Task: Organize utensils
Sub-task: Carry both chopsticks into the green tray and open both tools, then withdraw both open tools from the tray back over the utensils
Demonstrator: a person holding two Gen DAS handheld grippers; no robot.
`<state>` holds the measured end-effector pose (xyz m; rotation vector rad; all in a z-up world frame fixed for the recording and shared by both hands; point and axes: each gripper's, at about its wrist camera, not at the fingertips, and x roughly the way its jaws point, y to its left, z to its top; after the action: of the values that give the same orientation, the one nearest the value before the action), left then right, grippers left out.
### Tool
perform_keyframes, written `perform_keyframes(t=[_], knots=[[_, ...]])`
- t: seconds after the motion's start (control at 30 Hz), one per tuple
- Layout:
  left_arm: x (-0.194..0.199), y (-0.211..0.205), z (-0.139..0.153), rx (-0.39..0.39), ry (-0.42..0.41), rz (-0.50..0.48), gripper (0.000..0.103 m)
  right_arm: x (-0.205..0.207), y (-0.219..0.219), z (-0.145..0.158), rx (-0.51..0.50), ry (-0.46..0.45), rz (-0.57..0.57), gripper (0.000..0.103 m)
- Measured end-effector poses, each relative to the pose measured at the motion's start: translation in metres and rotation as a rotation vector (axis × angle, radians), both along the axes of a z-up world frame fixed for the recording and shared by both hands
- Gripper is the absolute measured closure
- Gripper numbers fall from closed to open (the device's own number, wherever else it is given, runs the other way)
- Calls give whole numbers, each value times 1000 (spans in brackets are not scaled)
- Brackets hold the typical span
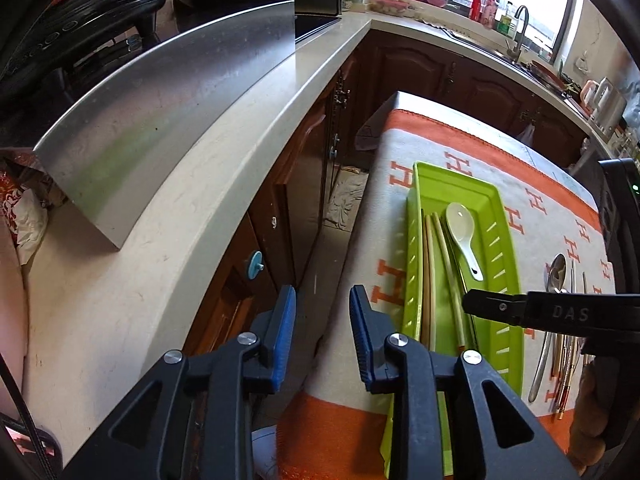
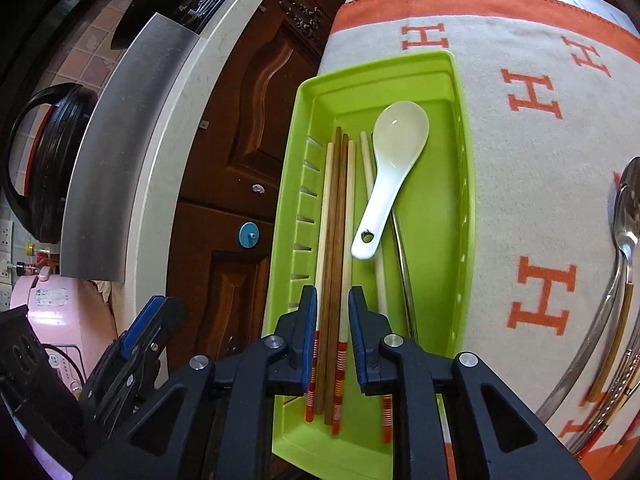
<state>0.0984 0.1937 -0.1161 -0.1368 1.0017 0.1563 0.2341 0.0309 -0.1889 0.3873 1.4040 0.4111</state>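
A green tray [image 2: 460, 128] lies on the orange and white cloth and also shows in the left wrist view [image 1: 508, 248]. In it lie several chopsticks [image 2: 338, 208], a white ceramic spoon [image 2: 394, 160] and a metal utensil [image 2: 404, 264]. My right gripper [image 2: 333, 320] is open above the tray's near end, its blue pads either side of the chopsticks, not touching them. My left gripper [image 1: 322, 320] is open and empty, left of the tray over the table's edge. More metal spoons and chopsticks [image 2: 616, 280] lie on the cloth to the right.
A pale countertop [image 1: 208, 184] with a steel panel [image 1: 168, 112] runs along the left. Brown cabinet doors [image 2: 240, 152] stand between it and the table. A pink appliance [image 2: 56, 312] sits at the lower left. A sink and bottles [image 1: 504, 16] are at the far window.
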Motion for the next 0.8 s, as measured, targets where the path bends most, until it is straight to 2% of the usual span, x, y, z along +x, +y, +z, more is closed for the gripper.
perform_keyframes(t=[0.07,0.2,0.5,0.8], knots=[[0,0,2,-1,-2,2,75,-3,-2,7,-9,-21,11,87],[-3,-7,4,5,-9,-9,62,-10,-11,21,-38,-72,25,87],[-10,-37,15,22,-22,-67,61,-50,-44,60,-118,-221,60,87],[-18,-89,28,20,-48,-151,56,-88,-108,90,-164,-318,28,87]])
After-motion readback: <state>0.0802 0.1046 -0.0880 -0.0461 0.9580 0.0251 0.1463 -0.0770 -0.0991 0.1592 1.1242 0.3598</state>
